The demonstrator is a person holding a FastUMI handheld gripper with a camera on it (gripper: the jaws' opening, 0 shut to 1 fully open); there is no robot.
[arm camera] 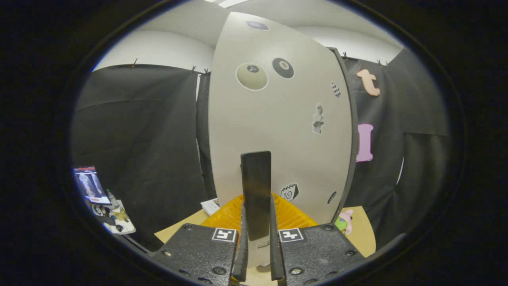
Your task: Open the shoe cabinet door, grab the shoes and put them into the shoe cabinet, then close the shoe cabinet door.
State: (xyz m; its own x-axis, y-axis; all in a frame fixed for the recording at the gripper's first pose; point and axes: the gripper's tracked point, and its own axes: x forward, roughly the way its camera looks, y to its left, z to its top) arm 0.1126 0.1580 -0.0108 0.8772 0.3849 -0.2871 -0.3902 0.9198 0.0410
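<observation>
Cabinet door (278, 119) is seen at frame centre, pale panel with stickers on it, standing upright just ahead of the tongs (257, 238). Dark handle (256, 190) is mounted vertically on the door, lower centre of frame, and is held between the two fingers; both fingers appear pressed against its sides, so the tongs are judged closed on the handle

Whether the door is being opened or closed cannot be told from this view. Shoes cannot be made out

An orange ribbed item (291, 214) is seen low behind the handle, at the foot of the door. A tan bench (363, 230) surface is visible lower right, a small pink and green toy (344, 222) lying on it beside the door's right edge. A white card (210, 206) lies lower left of centre

Risks, as judgement: grip is taken low on the handle, so slip-off is likely if the pull is not kept along the hinge arc. Door edge could be swung into the toy or the orange item
</observation>
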